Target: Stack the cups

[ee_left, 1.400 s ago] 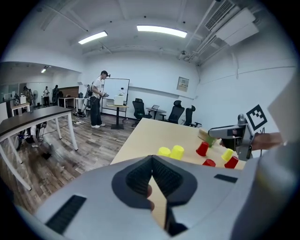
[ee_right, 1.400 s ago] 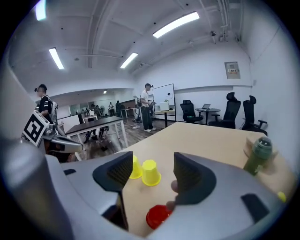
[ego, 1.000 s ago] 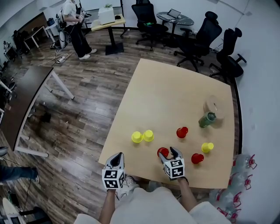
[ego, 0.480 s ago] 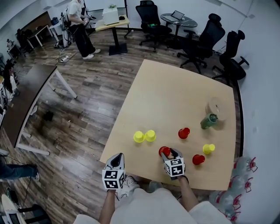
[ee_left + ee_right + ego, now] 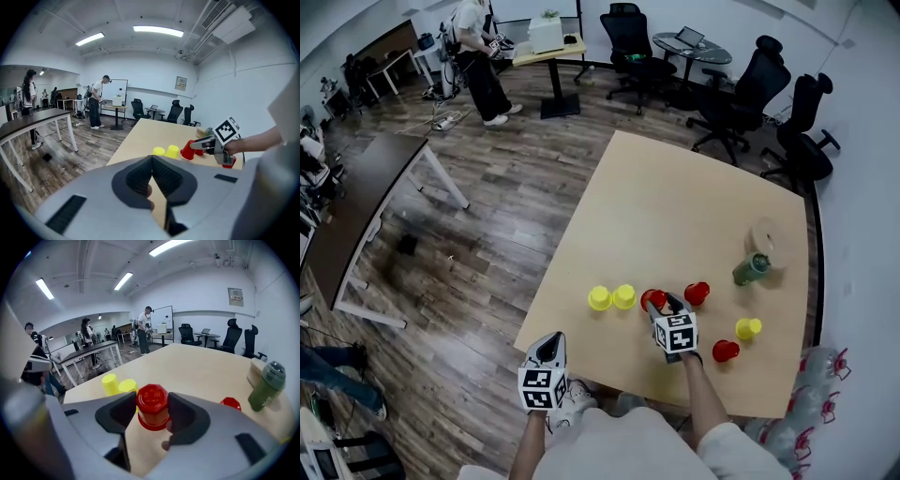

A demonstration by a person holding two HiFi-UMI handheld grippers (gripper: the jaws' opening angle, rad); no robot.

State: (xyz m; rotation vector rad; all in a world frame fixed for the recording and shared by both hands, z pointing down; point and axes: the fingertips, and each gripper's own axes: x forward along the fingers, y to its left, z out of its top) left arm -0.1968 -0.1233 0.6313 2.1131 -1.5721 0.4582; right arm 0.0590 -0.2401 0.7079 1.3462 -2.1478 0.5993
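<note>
One red cup [image 5: 152, 407] between the right fingers [image 5: 188, 420]

Left hand-held gripper [image 5: 550, 339]: jaws together, nothing between them, held close to the body, angled downward. Left forearm [image 5: 528, 442] bare, tucked in. Right hand-held gripper [image 5: 667, 305]: forearm [image 5: 705, 412] stretched forward, jaws just closing, pads pressed on both sides of an upturned red cup [image 5: 152, 405].

1. Red plastic cup [image 5: 152, 409]: inverted, octagonal base up, clamped in the right gripper [image 5: 662, 303], whose jaws have just closed on it.
2. Two yellow plastic cups [image 5: 612, 297]: inverted, side by side on the desk [image 5: 675, 206], just left of item 1.
3. Second red cup [image 5: 697, 293]: just right of item 1.
4. Third yellow cup [image 5: 748, 328] and third red cup [image 5: 725, 351]: near each other, further right.
</note>
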